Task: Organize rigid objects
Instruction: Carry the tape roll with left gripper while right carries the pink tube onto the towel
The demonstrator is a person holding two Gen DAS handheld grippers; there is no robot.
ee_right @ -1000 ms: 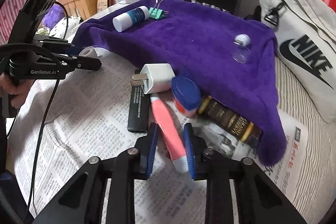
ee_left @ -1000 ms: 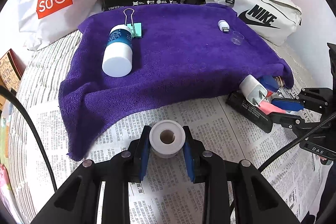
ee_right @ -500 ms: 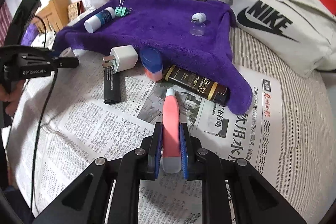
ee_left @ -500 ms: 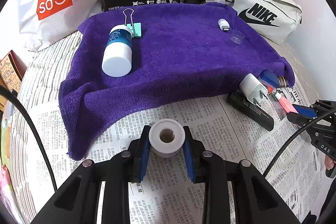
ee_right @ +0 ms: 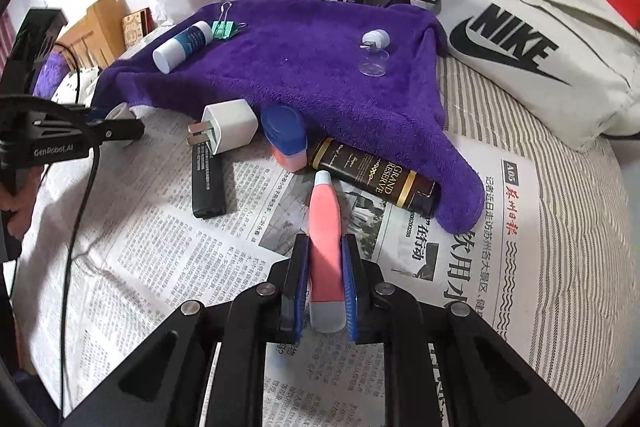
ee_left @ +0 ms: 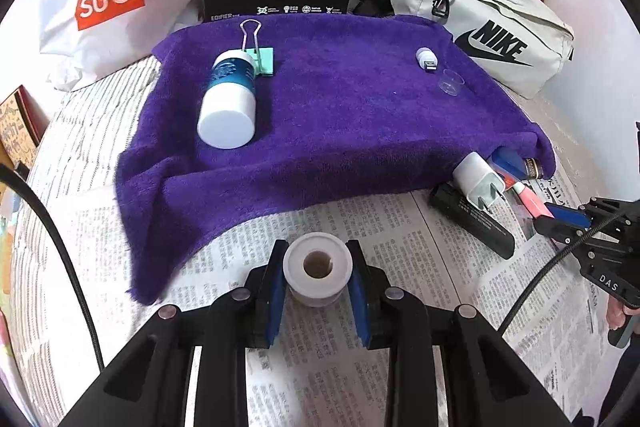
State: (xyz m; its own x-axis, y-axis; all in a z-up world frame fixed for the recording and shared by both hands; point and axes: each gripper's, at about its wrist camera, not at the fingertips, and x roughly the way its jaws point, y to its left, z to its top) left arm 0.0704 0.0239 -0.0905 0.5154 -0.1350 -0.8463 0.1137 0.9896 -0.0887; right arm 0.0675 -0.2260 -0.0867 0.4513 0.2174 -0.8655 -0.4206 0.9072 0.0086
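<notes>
In the left wrist view, a white tape roll is clamped between the blue pads of the left gripper, low at 6 o'clock over the newspaper. A purple towel is spread across the middle. On it, toward 11 o'clock, a white bottle with a blue label is lying beside a green binder clip; toward 1 o'clock a small white USB plug is seen next to a clear cap. At 3 o'clock a white charger is resting on a black bar, with the right gripper beyond.

In the right wrist view, a pink tube is gripped by the right gripper, whose jaws have just been closing onto it, at 6 o'clock. Its white tip is pointed toward 12 o'clock, near a dark Grand Reserve tube and a blue-capped container at the towel's edge. The left gripper is seen at 9 o'clock.
</notes>
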